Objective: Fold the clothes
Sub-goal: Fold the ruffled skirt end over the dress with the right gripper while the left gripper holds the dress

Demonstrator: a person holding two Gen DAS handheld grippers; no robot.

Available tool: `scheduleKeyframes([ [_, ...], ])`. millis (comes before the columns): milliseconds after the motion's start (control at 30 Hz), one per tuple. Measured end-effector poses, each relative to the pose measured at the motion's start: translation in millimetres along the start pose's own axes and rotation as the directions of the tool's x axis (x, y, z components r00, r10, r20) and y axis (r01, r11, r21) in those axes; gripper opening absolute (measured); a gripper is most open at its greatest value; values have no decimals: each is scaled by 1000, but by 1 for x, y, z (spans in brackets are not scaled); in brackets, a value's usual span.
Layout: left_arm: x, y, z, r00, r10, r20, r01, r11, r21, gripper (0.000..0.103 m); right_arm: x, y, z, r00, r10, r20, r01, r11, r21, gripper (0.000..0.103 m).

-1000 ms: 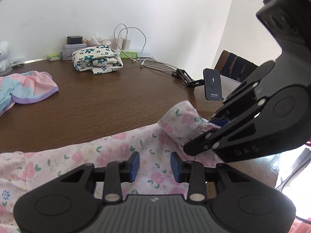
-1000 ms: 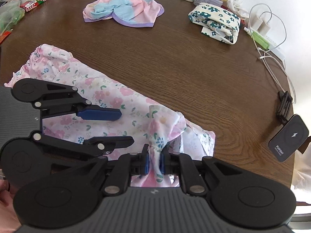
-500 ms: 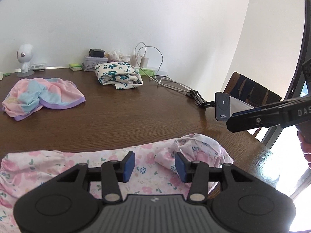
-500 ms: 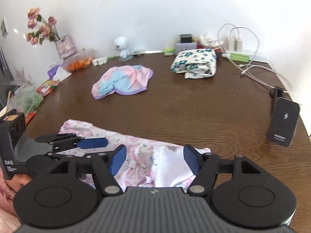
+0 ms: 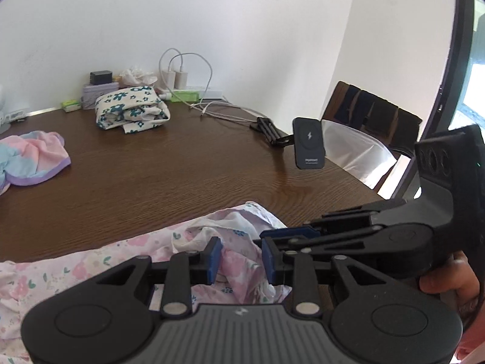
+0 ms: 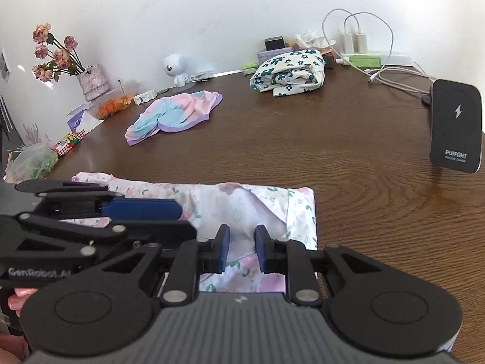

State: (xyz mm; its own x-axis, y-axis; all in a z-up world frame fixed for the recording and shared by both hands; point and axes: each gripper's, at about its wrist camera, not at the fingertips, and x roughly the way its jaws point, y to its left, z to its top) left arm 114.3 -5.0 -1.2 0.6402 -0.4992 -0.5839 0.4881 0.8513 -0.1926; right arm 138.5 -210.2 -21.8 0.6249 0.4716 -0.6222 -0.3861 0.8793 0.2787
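Now, largest thing first:

Table (image 6: 348, 188): dark wood, stretching ahead of both sets of jaws; bare grain between the near garment and the clutter by the wall.

Pink floral garment (image 6: 266, 203): lies flat on the table directly under and just ahead of both grippers. Its right end is turned over onto itself, pale inner side showing, with a fairly square corner ahead and to the right of the right jaws. A second ago that end was bunched and lifted in a pinch; it has since been laid down.

Other clothes: green-flowered bundle (image 6: 288, 71) far ahead near the wall, looks folded; pastel garment (image 6: 175, 115) well ahead and to the left, loose and rumpled.

Left gripper (image 5: 241, 259): jaws partly apart, straddling a raised wrinkle of pink cloth; pads not pressed on it, so nothing held. Opening about as wide as a second ago.

Right gripper (image 6: 241, 248): jaws partly apart, cloth lying between and below them, no grip that I can see. It was clamped on a tuft a second ago, sprang wide half a second ago, and has since narrowed somewhat.

Charger stand (image 6: 456, 127): off to the right of the right jaws, clear of the cloth.

Meaning for the task: my reading is one fold on the right end has just been placed and released; the garment is still long leftward, so more folding likely remains.
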Motion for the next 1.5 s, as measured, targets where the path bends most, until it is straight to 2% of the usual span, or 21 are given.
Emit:
scheduleKeyframes([
  [133,14,0,-1,998,39,-40,-40,999,-23,22,5,2,-8,1000,21,10,-21,999,-31,20],
  [267,24,0,-2,995,73,-73,-77,996,-45,19,-9,1,-8,997,57,51,-56,998,-33,25],
  [433,4,7,-2,996,79,-28,-81,994,-78,21,-33,-15,3,988,37,149,-36,999,-9,26],
  [500,-5,9,-2,997,82,-10,-82,992,-91,21,-26,-20,6,990,5,140,-3,1000,-12,26],
  [567,-13,12,-2,996,85,7,-83,991,-104,27,-16,-23,7,993,-16,119,17,1000,-13,27],
  [633,-21,12,2,996,76,46,-70,991,-116,35,-7,-18,6,995,1,95,2,999,-32,26],
  [733,-25,3,15,994,51,100,-41,994,-103,37,3,-4,2,998,-1,69,7,996,-86,27],
  [800,-17,-7,21,995,29,94,-23,998,-58,33,5,1,-1,998,-1,57,7,995,-103,27],
  [867,-3,-20,21,998,37,59,-39,999,21,22,6,3,-3,999,3,49,2,994,-110,27],
  [900,5,-26,18,998,57,32,-59,996,64,12,5,2,-3,999,5,52,1,994,-106,27],
  [933,11,-30,15,997,76,9,-77,993,90,10,4,2,-2,998,6,55,0,995,-102,27],
  [1067,16,-19,1,993,112,-29,-110,992,60,10,-5,-5,-1,997,13,73,-8,997,-71,27],
  [1200,11,-7,-7,994,107,-11,-106,994,39,10,-9,-7,2,993,63,95,-58,996,-62,27],
  [1333,17,-1,-12,993,116,-19,-115,992,54,10,4,-2,-2,998,40,42,-36,996,-78,27],
  [1500,22,3,-16,993,114,-30,-112,992,59,10,8,6,-6,1000,6,28,-3,993,-117,27],
])
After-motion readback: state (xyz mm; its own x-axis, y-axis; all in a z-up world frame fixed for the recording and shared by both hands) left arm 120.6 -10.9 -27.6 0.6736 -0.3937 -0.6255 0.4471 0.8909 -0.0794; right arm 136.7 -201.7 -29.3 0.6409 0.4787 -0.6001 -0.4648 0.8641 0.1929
